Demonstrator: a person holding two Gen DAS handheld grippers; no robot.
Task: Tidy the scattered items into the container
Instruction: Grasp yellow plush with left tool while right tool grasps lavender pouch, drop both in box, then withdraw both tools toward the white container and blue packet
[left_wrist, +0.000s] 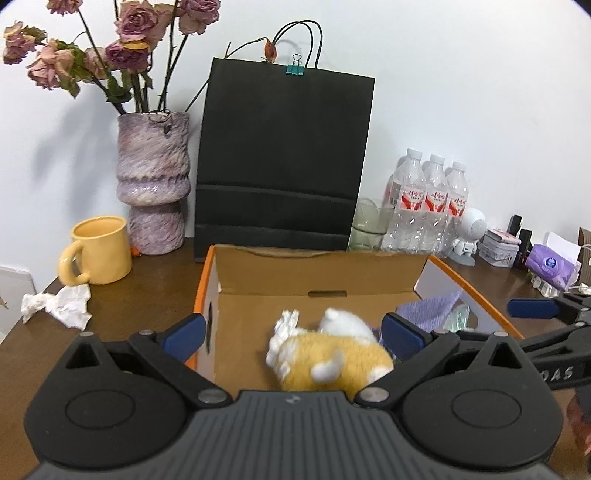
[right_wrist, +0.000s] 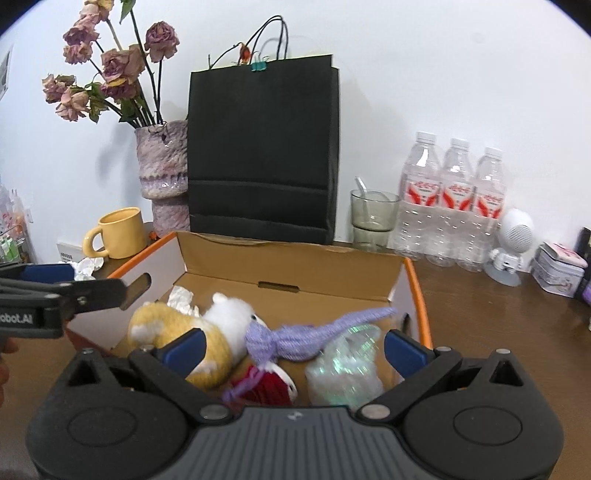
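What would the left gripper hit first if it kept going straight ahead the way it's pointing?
Most likely the plush toy lying in the box, right between the open left gripper fingers; depth is hard to judge here.

One cardboard box (right_wrist: 288, 269) on the tabletop (right_wrist: 480, 314). Inside it: one yellow-and-white plush toy (right_wrist: 177, 325), one purple knitted cloth (right_wrist: 310, 336), one red knitted piece (right_wrist: 269, 387), one clear crinkled plastic wrapper (right_wrist: 347, 373), one crumpled white tissue (right_wrist: 181, 295). Outside the box: one more crumpled tissue (left_wrist: 59, 306), one yellow mug (left_wrist: 99, 251), one purple vase (left_wrist: 153, 181) of dried roses (left_wrist: 136, 26), one black paper bag (left_wrist: 280, 155) with one teal binder clip (left_wrist: 295, 69), three water bottles (right_wrist: 454, 206), one glass cup (right_wrist: 373, 218), one white astronaut figure (right_wrist: 513, 243), one small tin (right_wrist: 559, 273), one purple tissue pack (left_wrist: 550, 267). Two grippers: left gripper (left_wrist: 293, 332), right gripper (right_wrist: 293, 345).
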